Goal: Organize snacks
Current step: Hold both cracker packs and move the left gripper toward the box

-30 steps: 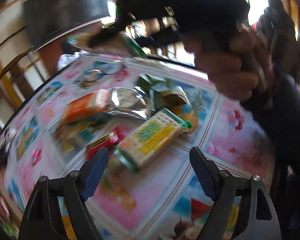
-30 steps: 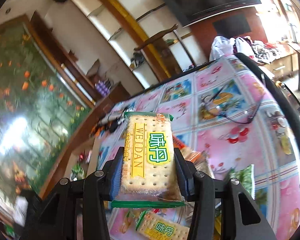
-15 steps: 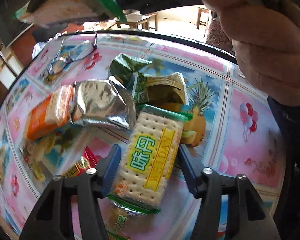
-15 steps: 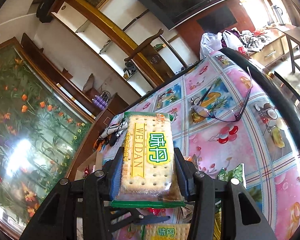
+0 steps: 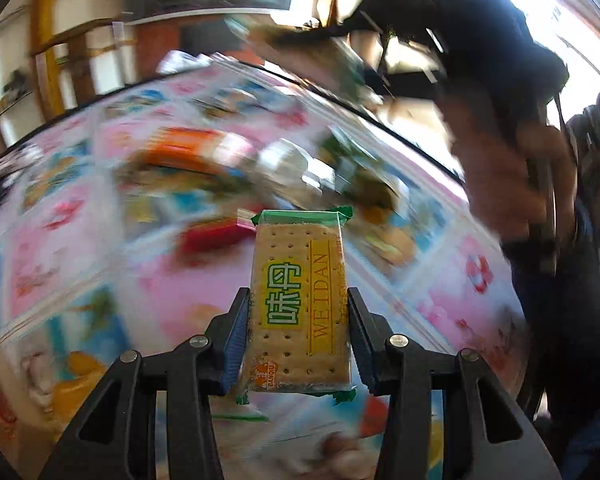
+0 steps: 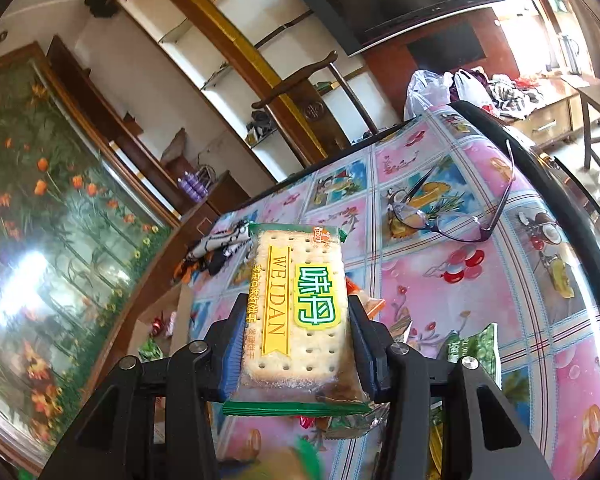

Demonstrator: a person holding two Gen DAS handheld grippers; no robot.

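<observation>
Bright daylight glares from the window (image 5: 580, 40) (left view motion-smeared), right view sharp, both fisheye-bent at the edges

The left gripper (image 5: 298, 344) had just been closing, and its blue-padded jaws pressed on both long sides of a cracker packet (image 5: 300, 304) with green ends and a yellow label reading WEIDAN, held above a pink patterned tablecloth (image 5: 452, 296). Behind it lay a blurred pile of snack packets (image 5: 228, 160), one orange. At upper right, a person's hand (image 5: 508, 176) gripped a dark handle.
</observation>
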